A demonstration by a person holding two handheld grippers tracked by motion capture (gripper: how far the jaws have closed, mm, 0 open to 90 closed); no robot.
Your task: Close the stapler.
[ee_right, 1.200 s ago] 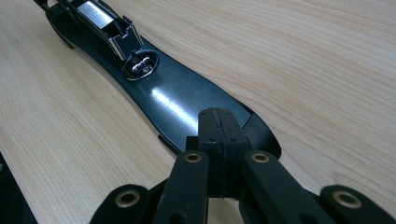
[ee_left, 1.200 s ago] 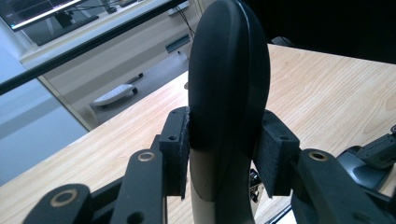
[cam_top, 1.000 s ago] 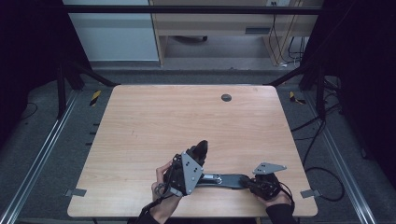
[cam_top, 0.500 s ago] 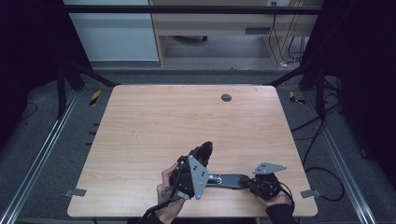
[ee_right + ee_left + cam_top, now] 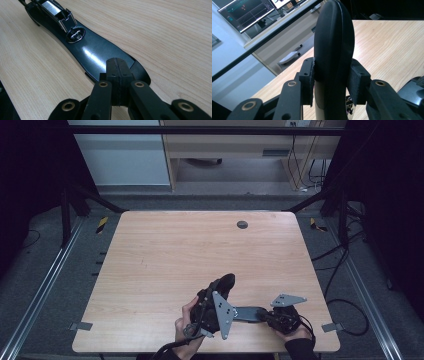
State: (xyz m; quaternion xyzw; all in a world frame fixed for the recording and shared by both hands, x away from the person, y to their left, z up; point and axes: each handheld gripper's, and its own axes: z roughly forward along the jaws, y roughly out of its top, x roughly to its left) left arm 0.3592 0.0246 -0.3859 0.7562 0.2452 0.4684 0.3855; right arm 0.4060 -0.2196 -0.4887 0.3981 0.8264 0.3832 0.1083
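A black stapler lies opened out near the table's front edge. Its glossy base [image 5: 95,55] with the metal anvil [image 5: 75,35] rests flat on the wood, and my right gripper [image 5: 117,68] is shut on the base's near end. In the high view the base [image 5: 247,314] runs between the two hands, with the right gripper [image 5: 267,316] at its right end. My left gripper [image 5: 334,75] is shut on the stapler's rounded black top arm [image 5: 334,37], which stands tilted up; its jaws have just been closing tighter on it. The left gripper [image 5: 220,292] is left of the base.
The wooden table [image 5: 200,250] has a small round dark grommet [image 5: 242,224] near its far edge. Metal rails and cables run along the floor on both sides, with a desk and monitors beyond the far edge.
My left gripper, with the top arm in it, has shifted a little right and toward the front edge. The right gripper and the base have stayed put.
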